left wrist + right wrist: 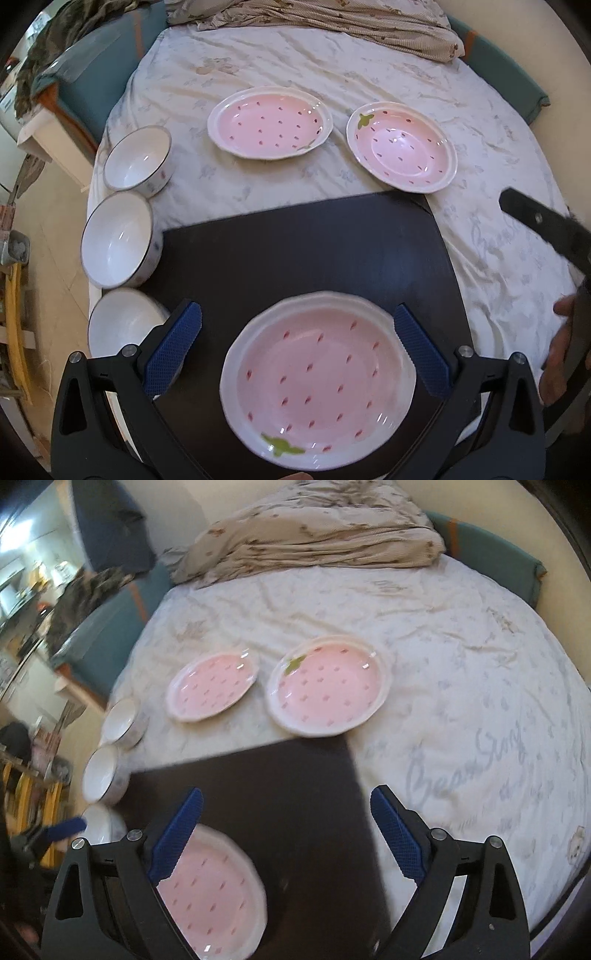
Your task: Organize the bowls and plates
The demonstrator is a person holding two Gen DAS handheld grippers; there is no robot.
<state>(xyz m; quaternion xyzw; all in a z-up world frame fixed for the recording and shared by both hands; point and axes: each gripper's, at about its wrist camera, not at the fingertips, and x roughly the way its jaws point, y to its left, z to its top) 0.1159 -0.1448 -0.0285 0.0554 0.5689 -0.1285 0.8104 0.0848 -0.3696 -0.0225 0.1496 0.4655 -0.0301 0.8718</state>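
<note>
A pink strawberry plate (319, 387) lies on a black board (295, 251), between the open fingers of my left gripper (297, 343), which holds nothing. Two more pink plates (269, 122) (402, 151) lie on the white bedsheet beyond the board. Three white bowls (138, 160) (118, 243) (123, 323) line the bed's left edge. My right gripper (286, 834) is open and empty above the board (258, 786), with the near plate (214, 893) under its left finger. The far plates (212, 686) (328, 685) and bowls (122, 722) (101, 773) show there too.
A folded beige blanket (314, 531) lies at the bed's far end. A teal bed frame (92, 74) surrounds the mattress. The floor and furniture lie beyond the left edge (48, 206). The right gripper and hand show in the left wrist view (554, 236).
</note>
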